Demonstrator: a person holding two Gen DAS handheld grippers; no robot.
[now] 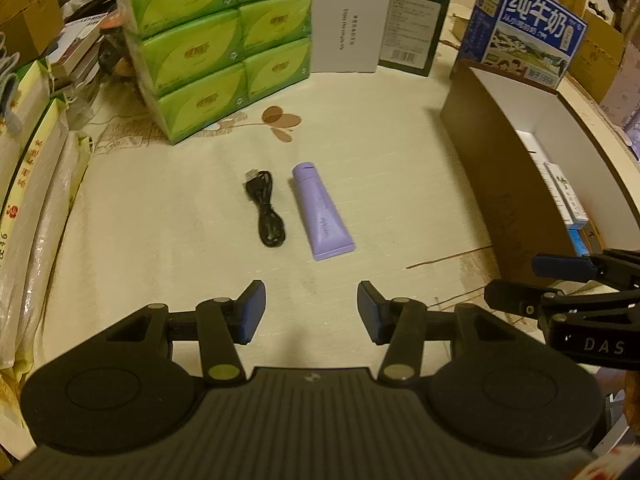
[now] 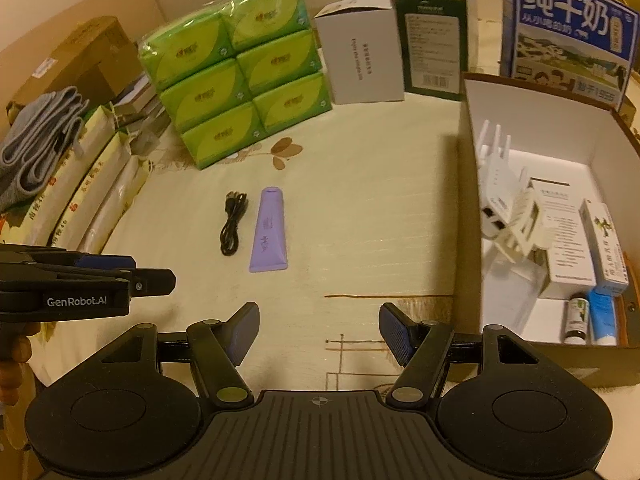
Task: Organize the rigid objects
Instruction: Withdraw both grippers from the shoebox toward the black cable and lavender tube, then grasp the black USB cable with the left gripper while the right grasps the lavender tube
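Both claws part-open, nothing held: left claw [image 1: 311, 312], right claw [image 2: 319, 334]. Purple tube [image 1: 322, 211] lies mid-tabletop [image 1: 400, 200], ahead of both, beside black cable [image 1: 265, 212]. Box [image 2: 468, 200] at right edge.

Purple tube [image 2: 268, 236]: soft squeeze tube, lilac, flat crimped end toward camera, cap end pointing away; lying flat on cream tablecloth, mid-table.

Black cable [image 2: 232, 224]: short USB lead, bundled in a loose coil, plug end at far side; lying flat just left of tube, parallel, apart from it.

Open brown box [image 2: 468, 208]: white inside, at right side of table, well apart from tube and cable. Inside: white router [image 2: 496, 184] with antennas upright, tilted against left wall; white cartons, small dark bottle [image 2: 576, 320] and blue tube [image 2: 602, 316] standing at near end.
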